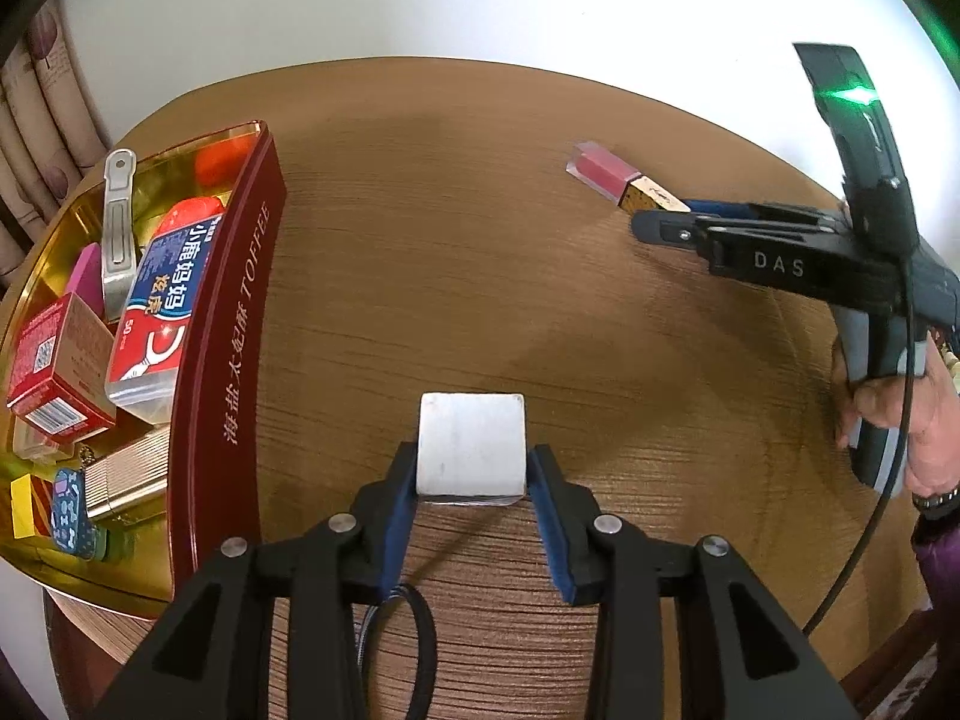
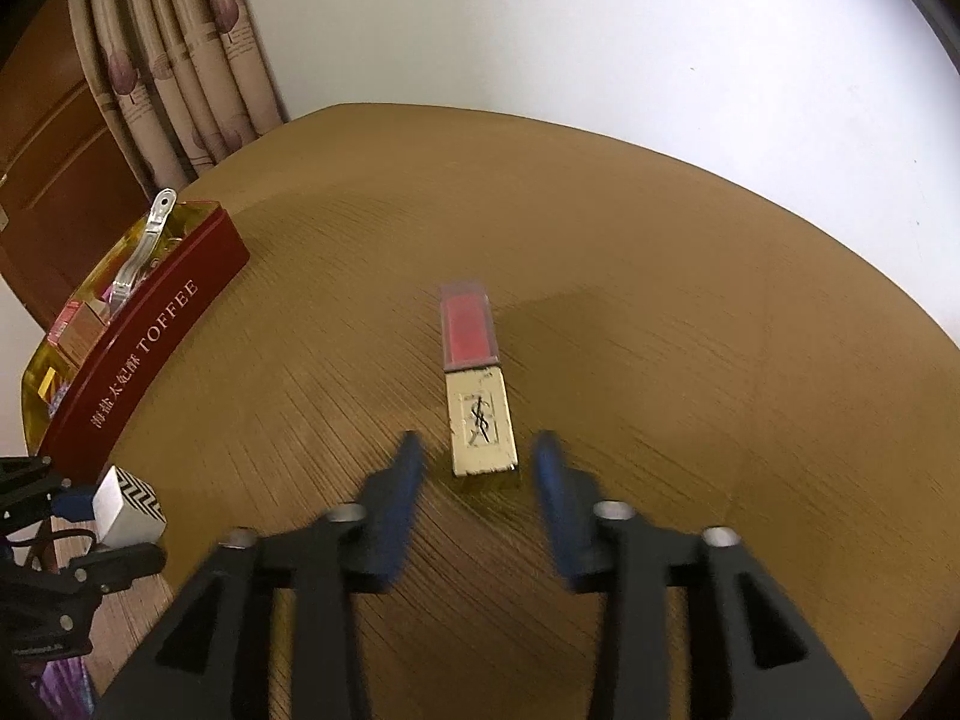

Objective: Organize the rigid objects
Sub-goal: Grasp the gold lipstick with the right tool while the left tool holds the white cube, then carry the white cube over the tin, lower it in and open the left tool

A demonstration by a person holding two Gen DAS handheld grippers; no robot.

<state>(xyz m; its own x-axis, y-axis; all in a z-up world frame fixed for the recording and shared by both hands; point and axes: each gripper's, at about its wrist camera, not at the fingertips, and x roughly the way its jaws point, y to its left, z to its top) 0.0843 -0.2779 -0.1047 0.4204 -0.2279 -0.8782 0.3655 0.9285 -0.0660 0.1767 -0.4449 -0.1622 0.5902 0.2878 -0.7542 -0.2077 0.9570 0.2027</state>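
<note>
My left gripper (image 1: 472, 465) is shut on a small white box (image 1: 471, 444) and holds it just above the wooden table, right of the red toffee tin (image 1: 231, 360). The box also shows in the right wrist view (image 2: 129, 507), with a black zigzag side. My right gripper (image 2: 477, 462) is open, its fingers on either side of the gold end of a lip gloss tube (image 2: 477, 378) with a red clear cap, lying flat. In the left wrist view the right gripper (image 1: 666, 219) reaches that tube (image 1: 624, 180).
The tin holds several items: a floss pick box (image 1: 162, 300), a red carton (image 1: 57, 366), a metal tool (image 1: 117, 234). The round wooden table (image 1: 480, 240) ends near a white wall; curtains (image 2: 180, 72) hang at far left.
</note>
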